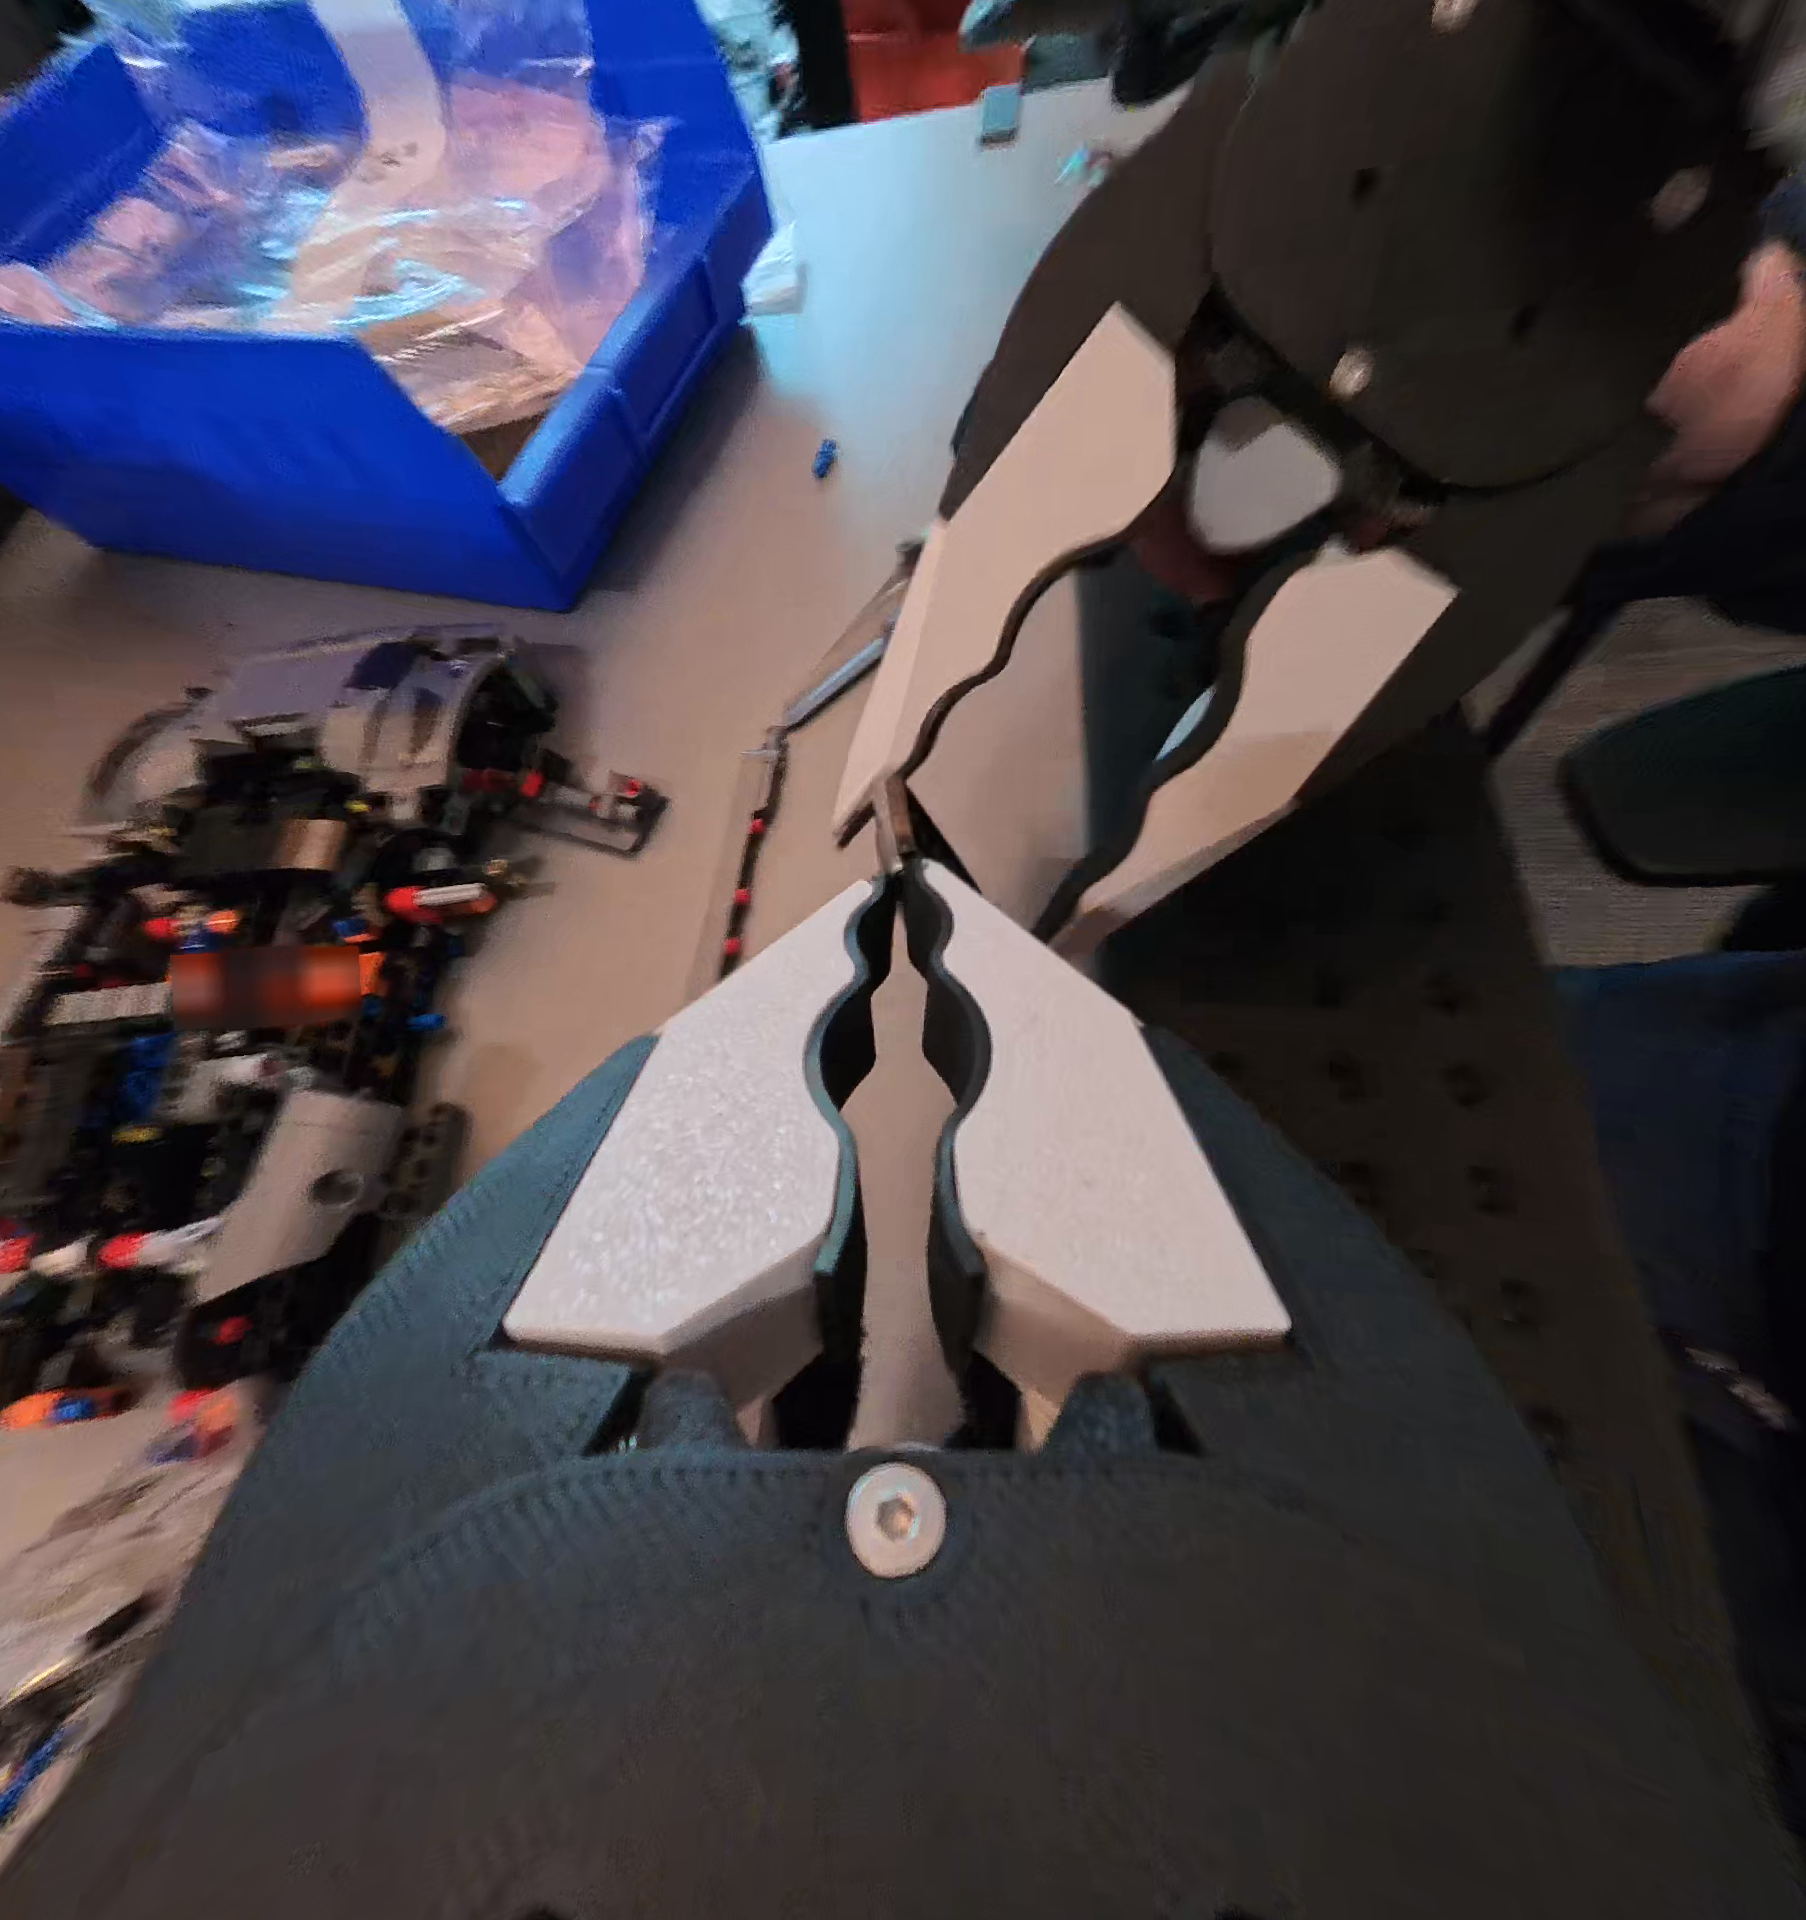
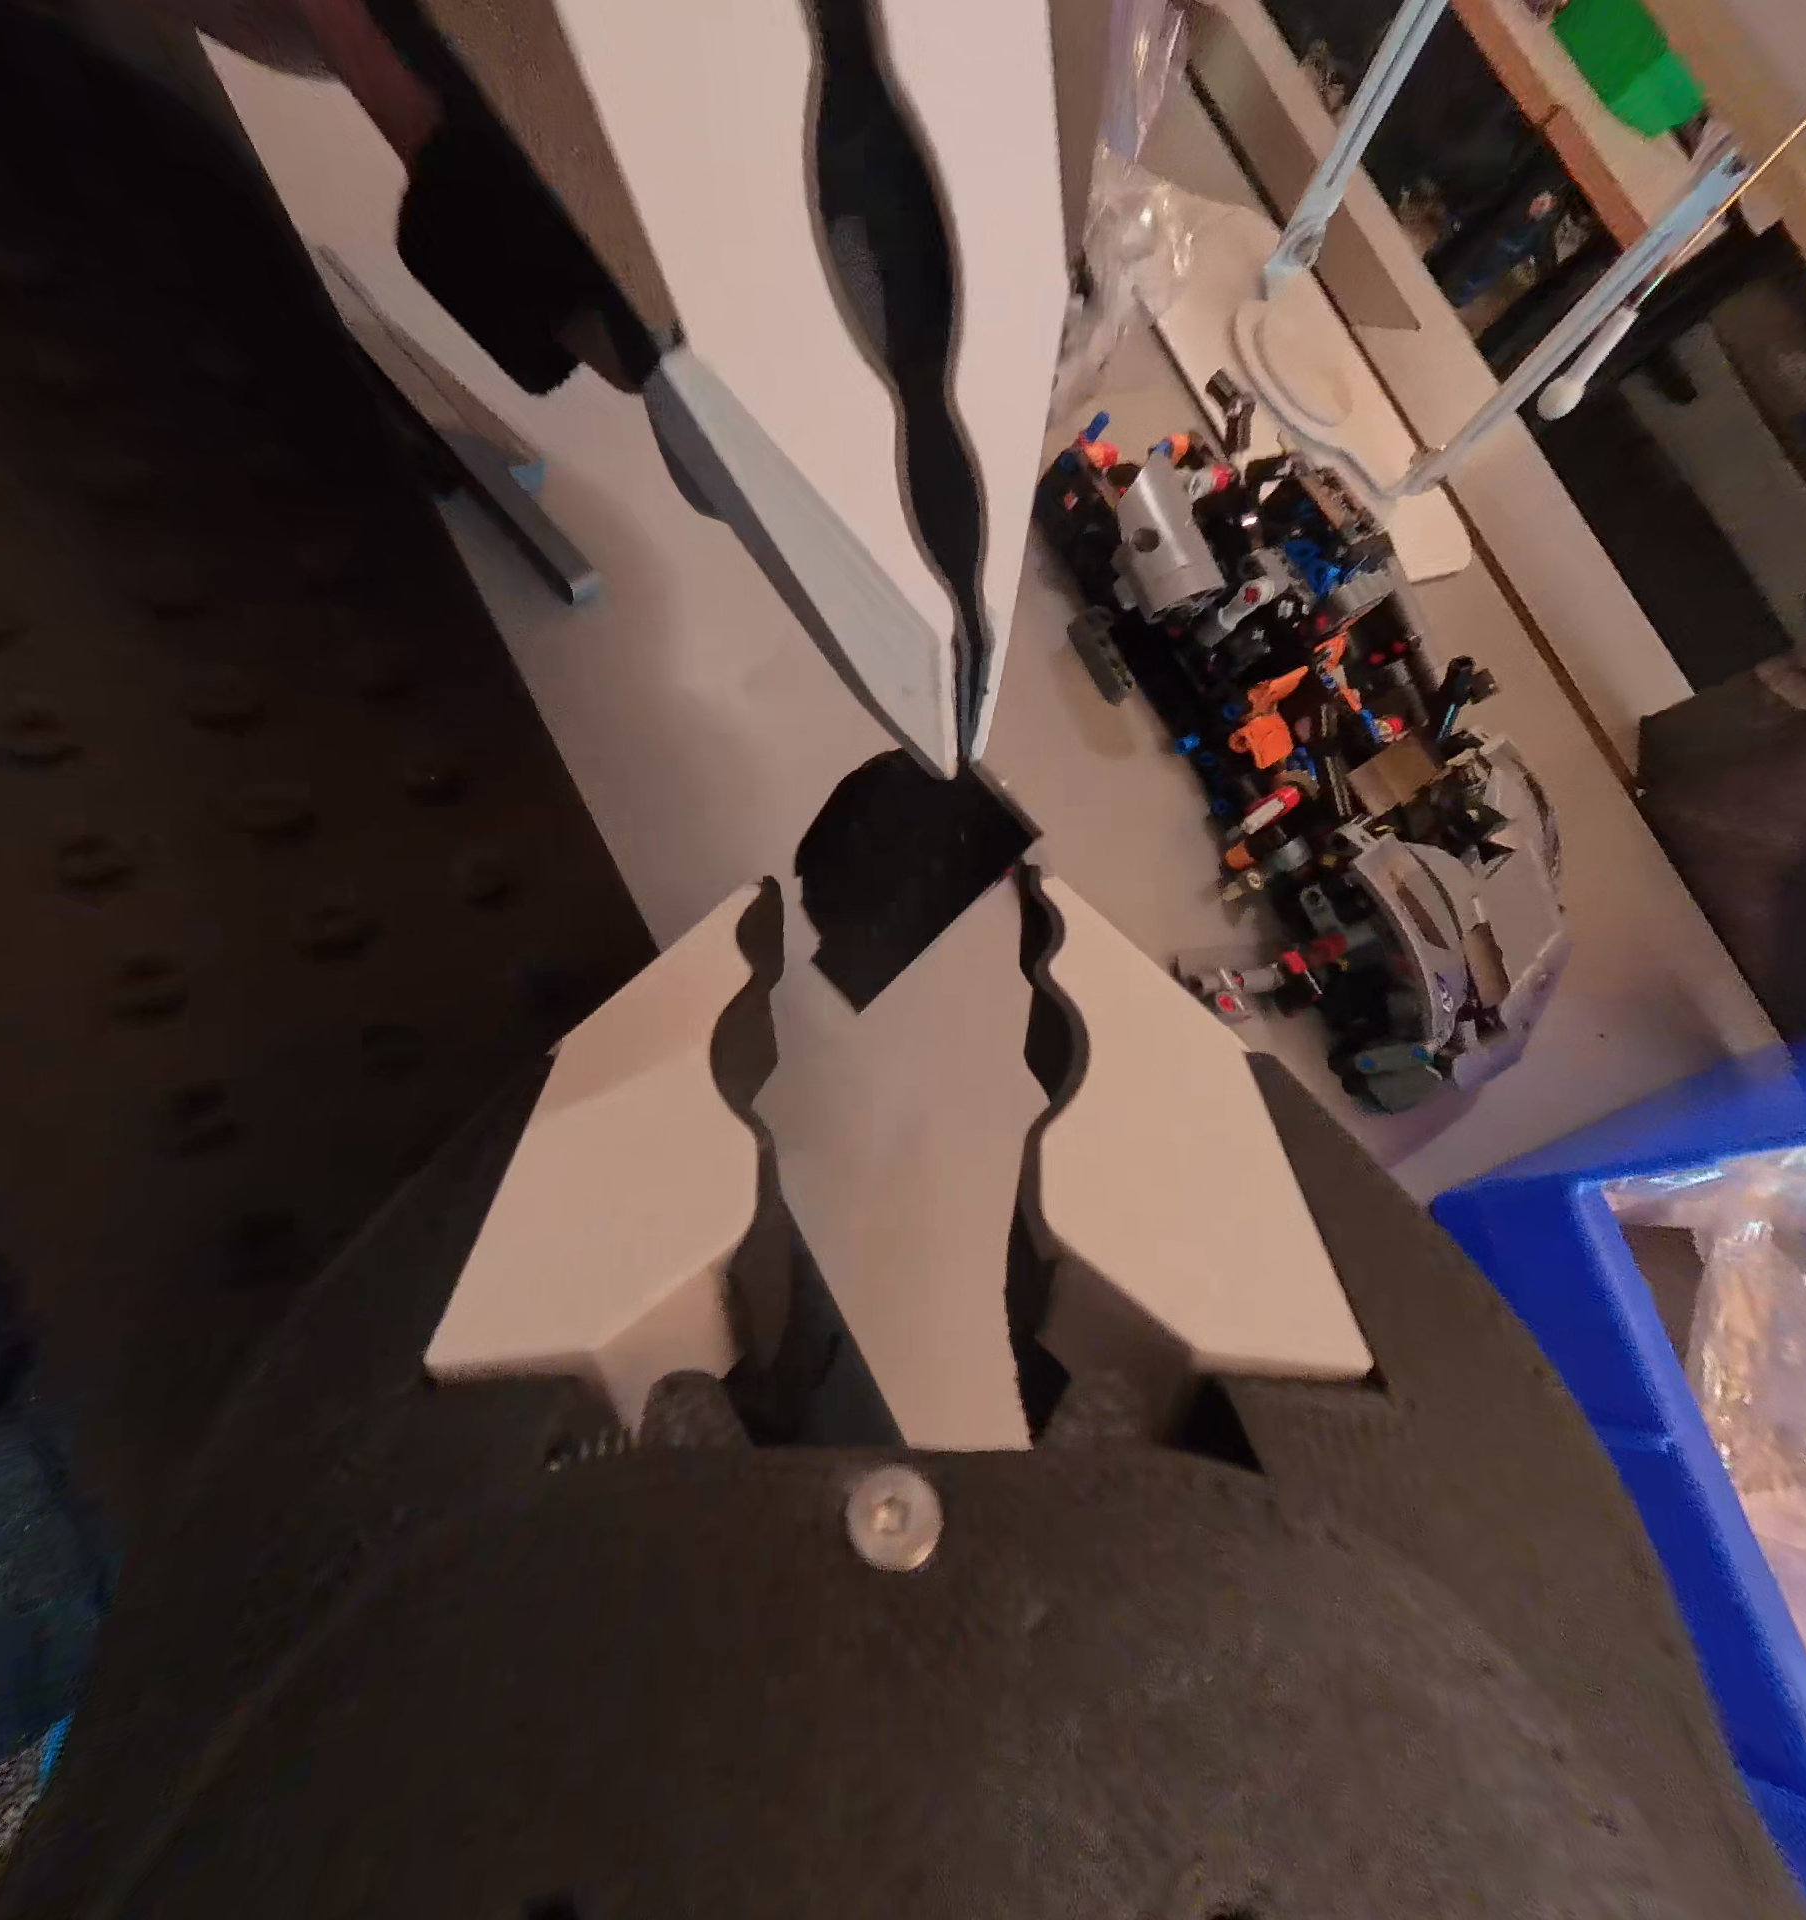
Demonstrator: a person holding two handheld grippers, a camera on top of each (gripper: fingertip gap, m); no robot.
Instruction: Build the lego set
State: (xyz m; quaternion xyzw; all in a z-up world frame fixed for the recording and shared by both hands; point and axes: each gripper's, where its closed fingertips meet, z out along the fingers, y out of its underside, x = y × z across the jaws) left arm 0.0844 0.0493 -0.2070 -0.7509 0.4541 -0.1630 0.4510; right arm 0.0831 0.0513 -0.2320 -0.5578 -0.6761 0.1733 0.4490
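Blue bin (image 1: 286,457) of clear plastic bags (image 1: 359,208)

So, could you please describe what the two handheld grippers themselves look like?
Both match. The left gripper has a black textured printed body, one silver hex bolt at its centre, and two pale grey wedge-shaped fingers with wavy black inner edges. The right gripper has the same build, bolt included. Its black plate shows small round holes. A dark sleeve shows behind it.
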